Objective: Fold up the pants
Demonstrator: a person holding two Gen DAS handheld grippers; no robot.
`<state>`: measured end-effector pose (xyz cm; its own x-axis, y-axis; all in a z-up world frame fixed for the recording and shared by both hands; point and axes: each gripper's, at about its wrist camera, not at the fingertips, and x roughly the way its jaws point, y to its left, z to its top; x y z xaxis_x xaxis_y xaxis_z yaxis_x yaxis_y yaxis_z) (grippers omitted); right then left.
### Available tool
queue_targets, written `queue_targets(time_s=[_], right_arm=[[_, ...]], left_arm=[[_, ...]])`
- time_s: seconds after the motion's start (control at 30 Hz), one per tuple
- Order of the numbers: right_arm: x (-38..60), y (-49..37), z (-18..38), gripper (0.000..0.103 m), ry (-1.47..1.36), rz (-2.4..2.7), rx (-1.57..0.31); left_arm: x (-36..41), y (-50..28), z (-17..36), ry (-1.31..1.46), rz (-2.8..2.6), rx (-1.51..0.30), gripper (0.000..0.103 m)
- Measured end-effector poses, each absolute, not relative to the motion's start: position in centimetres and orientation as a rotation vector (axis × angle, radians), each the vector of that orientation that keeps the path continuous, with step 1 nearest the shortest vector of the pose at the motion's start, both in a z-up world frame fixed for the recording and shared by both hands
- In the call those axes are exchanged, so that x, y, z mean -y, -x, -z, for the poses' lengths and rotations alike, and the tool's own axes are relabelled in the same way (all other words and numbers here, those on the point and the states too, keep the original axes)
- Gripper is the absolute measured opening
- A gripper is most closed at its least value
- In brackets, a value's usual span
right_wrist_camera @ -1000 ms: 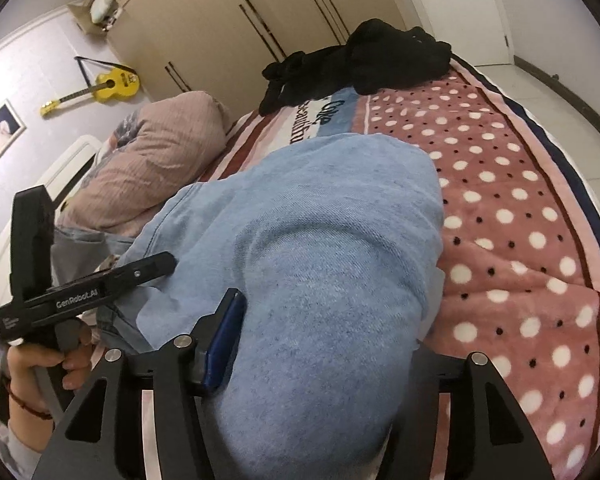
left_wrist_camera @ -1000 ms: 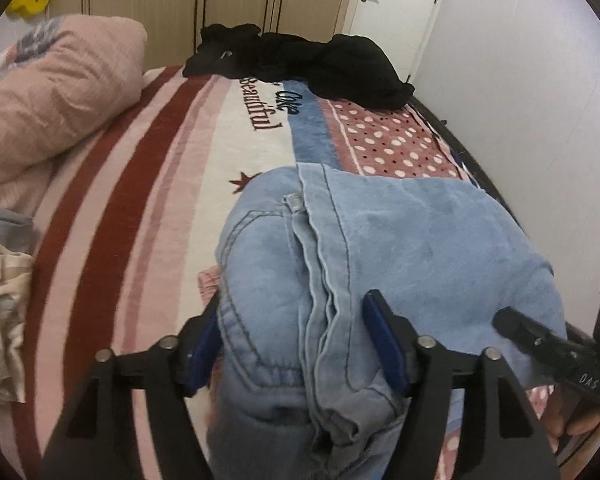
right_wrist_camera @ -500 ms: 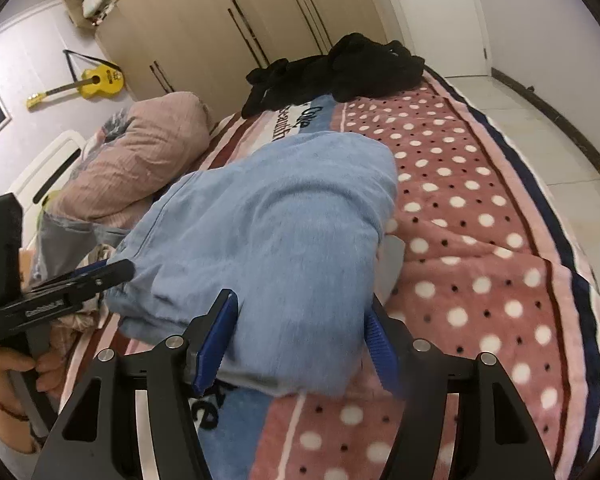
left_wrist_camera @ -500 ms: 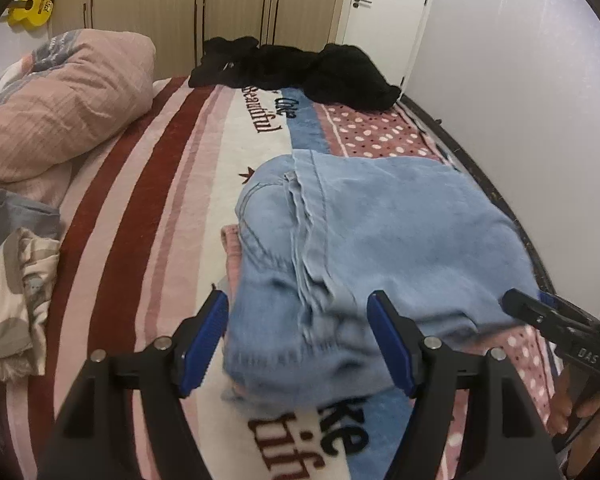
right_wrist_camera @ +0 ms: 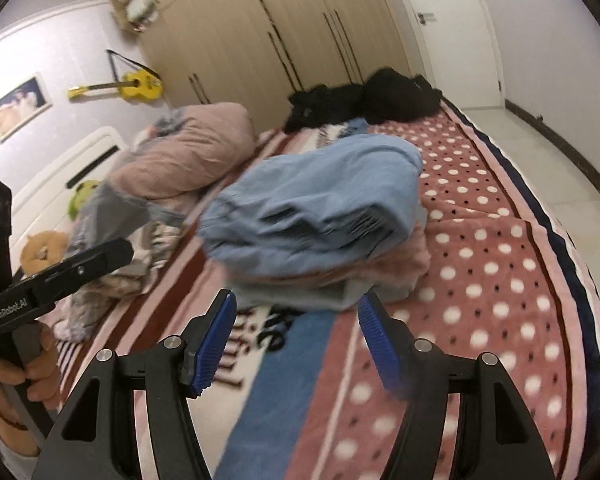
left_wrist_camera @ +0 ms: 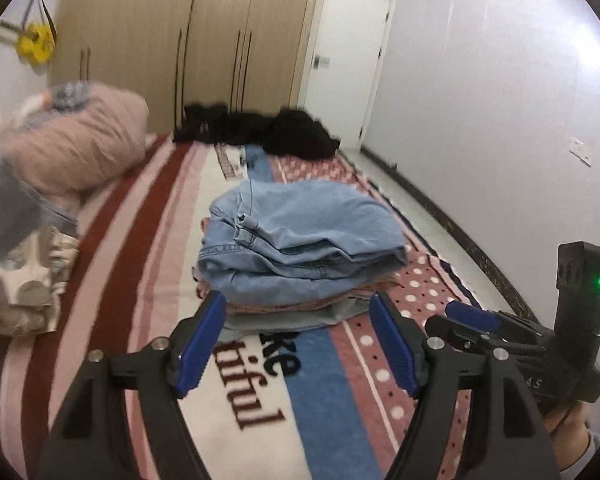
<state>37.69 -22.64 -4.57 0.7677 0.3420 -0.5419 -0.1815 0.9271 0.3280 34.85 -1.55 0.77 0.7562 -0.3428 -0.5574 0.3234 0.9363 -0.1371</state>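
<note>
Fleecy bedspread [left_wrist_camera: 148, 280] bears folded denim pants [left_wrist_camera: 300, 240]; both grippers' [left_wrist_camera: 300, 344] [right_wrist_camera: 296, 340] jaws gape empty.

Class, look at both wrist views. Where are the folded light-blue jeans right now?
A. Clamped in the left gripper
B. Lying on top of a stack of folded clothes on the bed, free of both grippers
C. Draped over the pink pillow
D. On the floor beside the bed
B: the light-blue jeans rest on a stack of folded clothes on the bed, beyond the open left gripper and right gripper.

Both tongs, left [left_wrist_camera: 300, 344] and right [right_wrist_camera: 296, 344], opened and backed off the folded jeans [left_wrist_camera: 300, 236].
</note>
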Motion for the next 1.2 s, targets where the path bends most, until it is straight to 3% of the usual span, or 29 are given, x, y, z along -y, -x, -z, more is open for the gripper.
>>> queue_targets(time_s=[0.17,0.3,0.57,1.2], right_arm=[[20.4,-28.4,4.0,0.066,-0.178,-0.309,-0.493],[18.8,-20.2,5.1,0.074,-0.124,-0.311,-0.373],[16.0,-11.1,5.5,0.102,0.01,-0.225,-0.253],[15.5,-7.0,4.4,0.102,-0.004,-0.159,-0.215]], left_arm=[[-0.9,-23.8,-0.2,-0.002,0.214,-0.401,0.08],[-2.6,-17.7,1.5,0.015,0.168,-0.345,0.084],[-3.8,-11.6,3.5,0.036,0.146,-0.298,0.092],[-3.8,-9.7,3.5,0.012,0.138,-0.274,0.094]])
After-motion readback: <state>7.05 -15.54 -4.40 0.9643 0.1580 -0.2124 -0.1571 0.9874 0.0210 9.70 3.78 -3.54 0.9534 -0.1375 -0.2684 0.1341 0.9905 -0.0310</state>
